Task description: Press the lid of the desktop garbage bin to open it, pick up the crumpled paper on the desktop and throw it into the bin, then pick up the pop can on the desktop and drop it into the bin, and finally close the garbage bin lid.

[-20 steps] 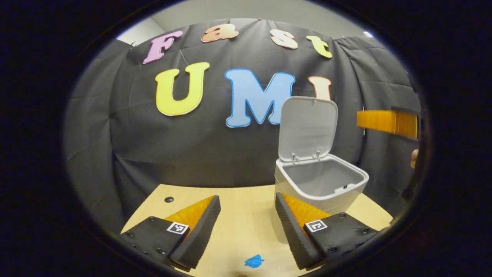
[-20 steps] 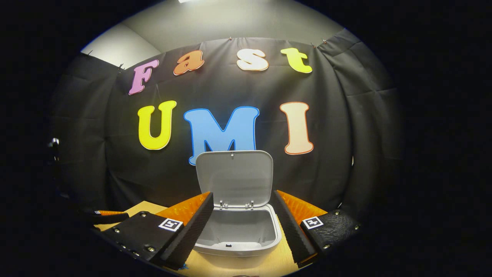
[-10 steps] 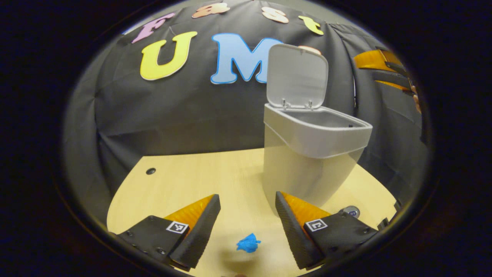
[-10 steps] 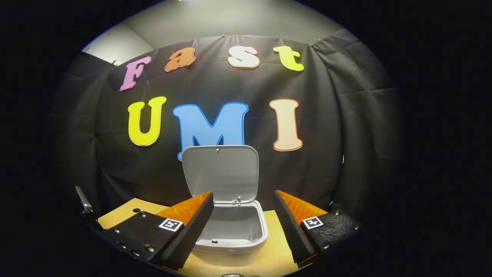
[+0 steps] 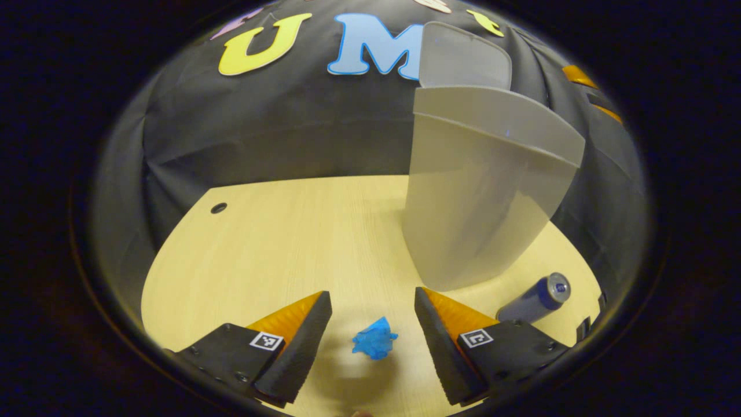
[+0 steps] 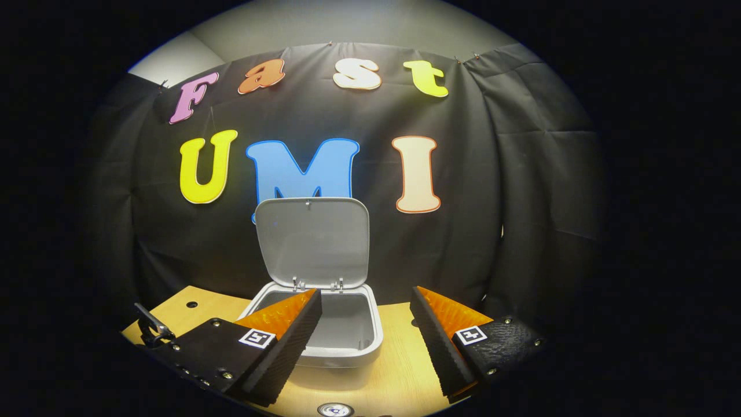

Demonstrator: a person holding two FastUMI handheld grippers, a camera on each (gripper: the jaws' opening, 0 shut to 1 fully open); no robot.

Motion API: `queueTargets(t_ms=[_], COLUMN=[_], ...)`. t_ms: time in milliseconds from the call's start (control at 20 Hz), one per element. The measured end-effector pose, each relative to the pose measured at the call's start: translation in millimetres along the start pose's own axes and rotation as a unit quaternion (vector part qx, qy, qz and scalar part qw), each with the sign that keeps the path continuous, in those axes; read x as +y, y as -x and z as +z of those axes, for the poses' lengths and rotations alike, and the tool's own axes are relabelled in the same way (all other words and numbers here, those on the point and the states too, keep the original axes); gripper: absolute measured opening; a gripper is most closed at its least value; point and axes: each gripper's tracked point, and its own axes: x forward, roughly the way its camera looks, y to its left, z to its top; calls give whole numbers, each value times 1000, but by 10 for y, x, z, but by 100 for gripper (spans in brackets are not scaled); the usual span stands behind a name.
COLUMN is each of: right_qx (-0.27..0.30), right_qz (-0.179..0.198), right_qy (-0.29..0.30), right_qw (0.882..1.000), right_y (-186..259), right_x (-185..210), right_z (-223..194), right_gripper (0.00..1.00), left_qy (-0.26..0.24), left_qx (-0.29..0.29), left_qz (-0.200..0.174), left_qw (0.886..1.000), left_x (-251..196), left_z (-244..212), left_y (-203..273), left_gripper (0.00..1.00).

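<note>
Step in hand: the bin's lid (image 6: 312,240) is up, so I judge I am on the paper pickup, with the left gripper (image 5: 373,315) doing the work.
Left jaws: spread wide, nothing between them but the target; neither finger touches it.
Crumpled paper (image 5: 374,341): a small blue wad lying on the desktop (image 5: 278,237), between my 2 left fingers and a little nearer the right-hand one in the left gripper view.
Bin (image 5: 480,191): upright on the desktop just beyond the left gripper, its body rising close behind the right-hand finger.
Pop can (image 5: 535,298): on its side near the foot of the bin, on the far side of that same finger, apart from the paper.
Right gripper (image 6: 365,336): held up high facing the open bin, jaws wide and empty.
How I would do it well: I would shift slightly so the wad sits midway between the fingers, then drop until the tips nearly graze the wood before I close. The paper looks light and springy, so I expect a slow, even squeeze to hold it better than a snap.
Risk: a finger landing on the wad first could flick it away, and a sideways drift could nudge the can into a roll.
Left of the task: paper, can and lid closing are all not yet done.
</note>
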Motion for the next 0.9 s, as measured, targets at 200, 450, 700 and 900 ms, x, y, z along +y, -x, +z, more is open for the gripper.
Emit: queueTargets(t_ms=[200,450,700,900], right_qx=[16,31,38,40], right_qz=[-10,-26,-33,-35], right_qy=[1,5,7,7], right_qw=[1000,999,999,999], right_y=[45,121,169,186], right_x=[-91,-233,-296,-317], right_z=[-121,-220,-249,-248], right_gripper=[98,98,98,98], left_qy=[3,1,5,-3], left_qx=[34,63,83,78], left_qz=[10,7,17,30], left_qw=[999,998,996,996], left_x=[76,120,140,142], left_z=[-314,-320,-440,-462], left_y=[-187,-214,-285,-295], left_gripper=[96,96,94,95])
